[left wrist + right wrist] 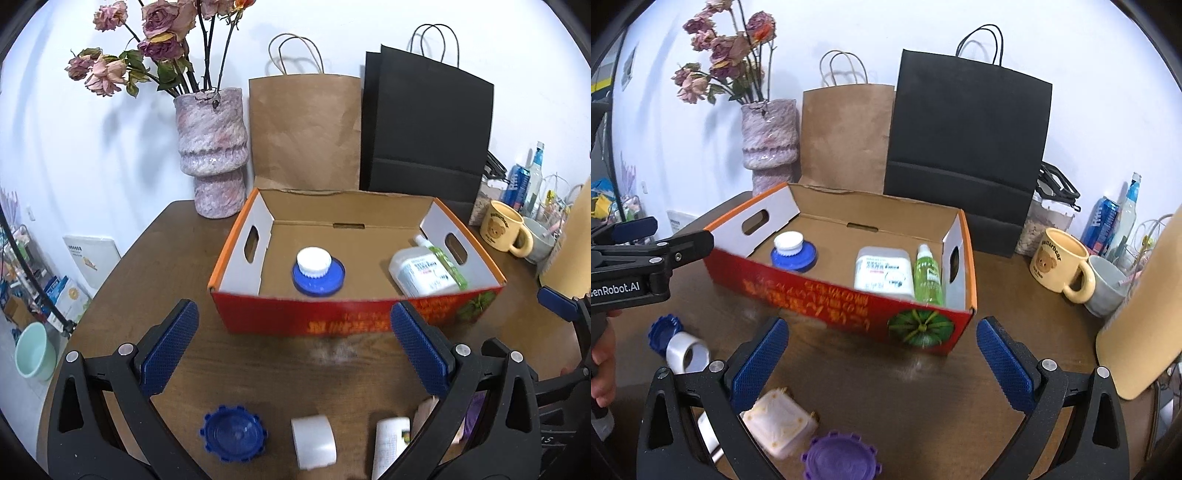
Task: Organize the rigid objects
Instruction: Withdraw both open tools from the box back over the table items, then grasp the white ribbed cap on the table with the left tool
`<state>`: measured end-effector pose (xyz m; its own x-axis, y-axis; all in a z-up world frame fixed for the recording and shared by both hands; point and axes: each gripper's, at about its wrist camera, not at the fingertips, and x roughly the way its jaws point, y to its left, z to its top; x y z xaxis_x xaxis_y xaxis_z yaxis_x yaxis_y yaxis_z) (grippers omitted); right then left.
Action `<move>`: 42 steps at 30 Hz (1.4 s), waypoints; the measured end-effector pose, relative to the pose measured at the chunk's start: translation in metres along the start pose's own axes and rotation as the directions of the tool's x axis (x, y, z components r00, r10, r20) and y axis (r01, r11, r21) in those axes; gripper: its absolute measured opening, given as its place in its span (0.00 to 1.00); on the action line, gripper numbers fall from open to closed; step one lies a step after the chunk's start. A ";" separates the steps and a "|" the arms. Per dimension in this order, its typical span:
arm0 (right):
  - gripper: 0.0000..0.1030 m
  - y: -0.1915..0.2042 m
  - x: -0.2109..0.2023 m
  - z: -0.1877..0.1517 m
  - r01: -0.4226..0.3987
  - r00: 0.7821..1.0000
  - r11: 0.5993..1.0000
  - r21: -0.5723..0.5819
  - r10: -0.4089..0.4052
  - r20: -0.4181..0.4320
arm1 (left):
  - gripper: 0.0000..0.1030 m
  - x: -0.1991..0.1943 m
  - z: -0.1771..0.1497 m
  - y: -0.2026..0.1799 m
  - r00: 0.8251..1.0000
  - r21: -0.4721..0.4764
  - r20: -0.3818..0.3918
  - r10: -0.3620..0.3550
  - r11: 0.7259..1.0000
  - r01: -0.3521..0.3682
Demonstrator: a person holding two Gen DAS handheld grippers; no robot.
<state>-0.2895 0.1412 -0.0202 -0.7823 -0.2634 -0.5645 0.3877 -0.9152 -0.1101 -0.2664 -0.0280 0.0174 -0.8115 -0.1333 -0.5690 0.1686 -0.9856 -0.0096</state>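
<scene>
An open red and orange cardboard box stands on the brown table. Inside lie a white cap on a blue lid, a white bottle and a green bottle. On the table in front lie a blue lid, a white tape roll, a white tube, a cream square container and a purple lid. My left gripper is open and empty above the table. My right gripper is open and empty.
A pink vase with dried roses, a brown paper bag and a black paper bag stand behind the box. A yellow bear mug, a grey cup, cans and bottles crowd the right. A tan board leans at the right edge.
</scene>
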 end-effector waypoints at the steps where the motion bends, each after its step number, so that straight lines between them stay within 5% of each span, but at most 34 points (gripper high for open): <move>1: 1.00 0.002 -0.002 -0.002 -0.001 1.000 1.000 -0.003 0.001 -0.001 | 1.00 -0.002 -0.002 0.000 1.000 0.002 -0.001 -0.002 1.000 0.002; 20: 1.00 0.010 -0.044 -0.058 -0.030 0.998 0.999 0.020 0.031 -0.049 | 1.00 -0.047 -0.060 -0.012 0.999 0.047 -0.035 -0.034 0.998 0.035; 42: 1.00 0.001 -0.072 -0.095 -0.019 0.997 0.997 0.081 0.025 -0.071 | 0.99 -0.051 -0.116 -0.010 0.979 0.048 -0.190 -0.069 0.996 0.080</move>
<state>-0.1863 0.1882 -0.0568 -0.7360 -0.2639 -0.6234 0.3616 -0.9318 -0.0324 -0.1621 0.0011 -0.0484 -0.7004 -0.0428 -0.7125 0.0765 -0.9969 -0.0153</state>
